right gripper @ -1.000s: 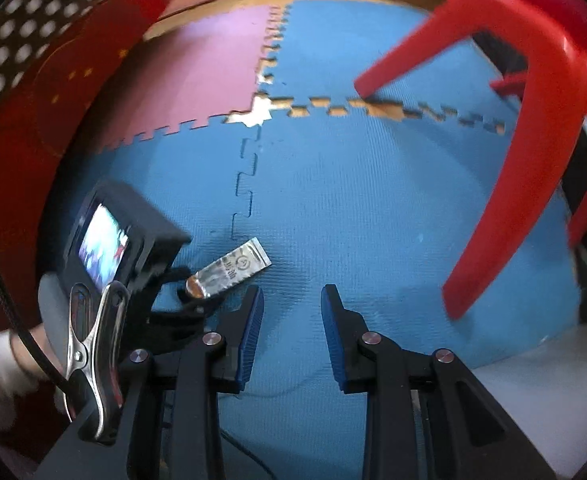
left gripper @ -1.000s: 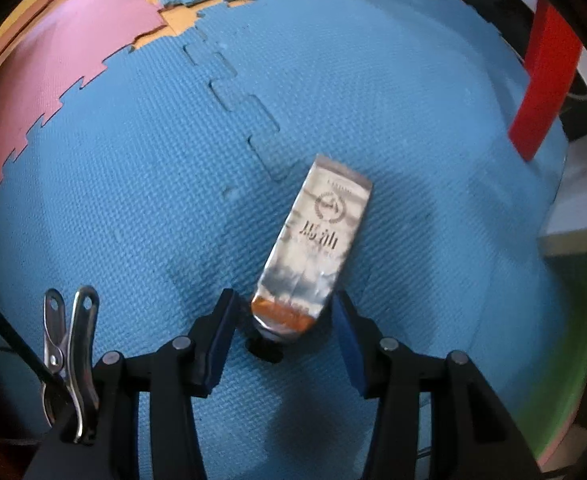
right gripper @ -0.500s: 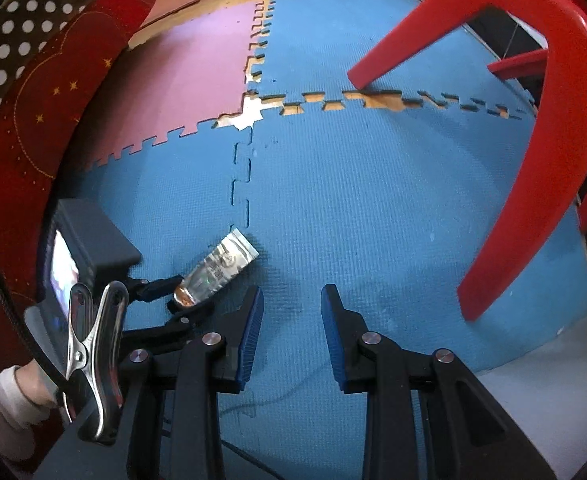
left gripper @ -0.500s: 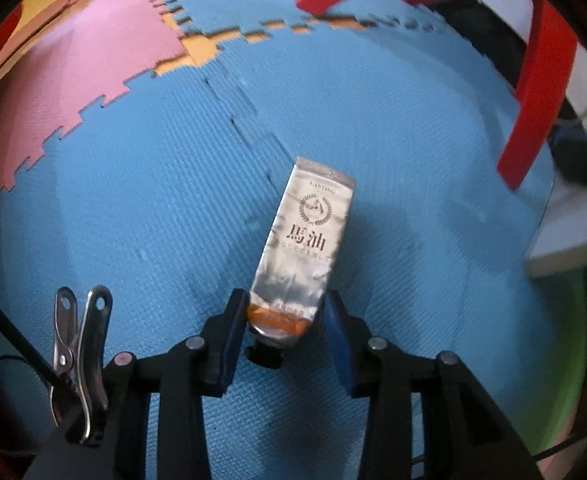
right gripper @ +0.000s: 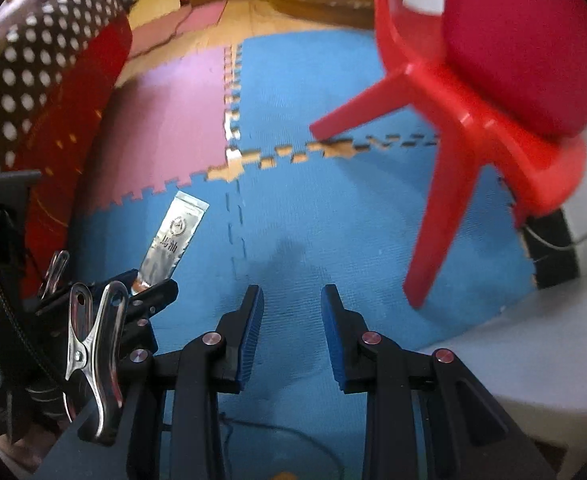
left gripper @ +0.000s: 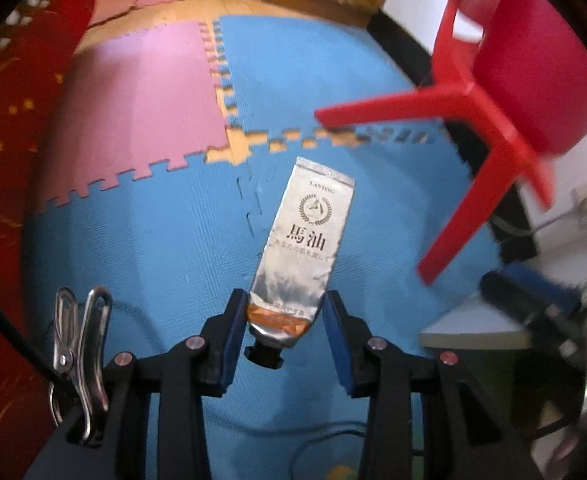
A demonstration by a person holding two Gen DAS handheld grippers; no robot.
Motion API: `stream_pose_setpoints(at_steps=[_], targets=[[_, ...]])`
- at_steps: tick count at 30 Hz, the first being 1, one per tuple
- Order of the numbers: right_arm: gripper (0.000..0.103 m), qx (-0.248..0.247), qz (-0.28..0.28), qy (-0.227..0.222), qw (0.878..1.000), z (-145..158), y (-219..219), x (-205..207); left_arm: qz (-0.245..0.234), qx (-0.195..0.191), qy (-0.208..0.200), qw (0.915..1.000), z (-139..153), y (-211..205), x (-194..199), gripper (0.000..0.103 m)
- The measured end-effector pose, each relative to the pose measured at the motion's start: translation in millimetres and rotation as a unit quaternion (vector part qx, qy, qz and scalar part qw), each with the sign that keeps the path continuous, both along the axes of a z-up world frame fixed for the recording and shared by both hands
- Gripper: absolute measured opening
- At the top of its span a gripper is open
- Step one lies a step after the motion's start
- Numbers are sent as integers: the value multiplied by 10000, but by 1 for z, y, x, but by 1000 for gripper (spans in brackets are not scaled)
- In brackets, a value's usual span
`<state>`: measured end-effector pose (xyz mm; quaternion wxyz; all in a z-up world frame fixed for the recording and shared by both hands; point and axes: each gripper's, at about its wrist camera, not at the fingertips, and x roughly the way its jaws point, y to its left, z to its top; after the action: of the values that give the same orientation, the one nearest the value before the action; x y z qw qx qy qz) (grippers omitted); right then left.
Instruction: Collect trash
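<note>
Now the left gripper (left gripper: 286,312) points steeply down at the blue mat (left gripper: 141,240), clamped on the silver tube (left gripper: 305,248); the right gripper (right gripper: 289,304), part-open, holds nothing; the tube's cap is partly hidden.

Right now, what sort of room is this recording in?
Probably a child's play area at home: interlocking blue and pink foam floor mats, a small red plastic chair, and bare wooden flooring beyond.

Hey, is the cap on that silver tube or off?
On. A black cap sits at the silver tube's lower end, between the left gripper's fingers.
</note>
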<state>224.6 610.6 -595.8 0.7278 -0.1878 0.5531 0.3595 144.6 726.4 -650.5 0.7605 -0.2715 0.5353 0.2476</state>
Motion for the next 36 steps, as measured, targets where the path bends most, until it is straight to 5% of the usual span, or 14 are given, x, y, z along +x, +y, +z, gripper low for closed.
stream_pose_setpoints(at_steps=[4, 22, 36], targets=[[31, 163, -38, -147, 9998, 59, -4, -15, 325, -101, -186, 9992, 78, -6, -17, 40], [31, 592, -83, -270, 9978, 314, -18, -41, 444, 71, -540, 9975, 381, -23, -57, 40], [31, 1552, 68, -728, 9852, 524, -80, -28, 13, 287, -689, 9972, 551, -79, -9, 40]])
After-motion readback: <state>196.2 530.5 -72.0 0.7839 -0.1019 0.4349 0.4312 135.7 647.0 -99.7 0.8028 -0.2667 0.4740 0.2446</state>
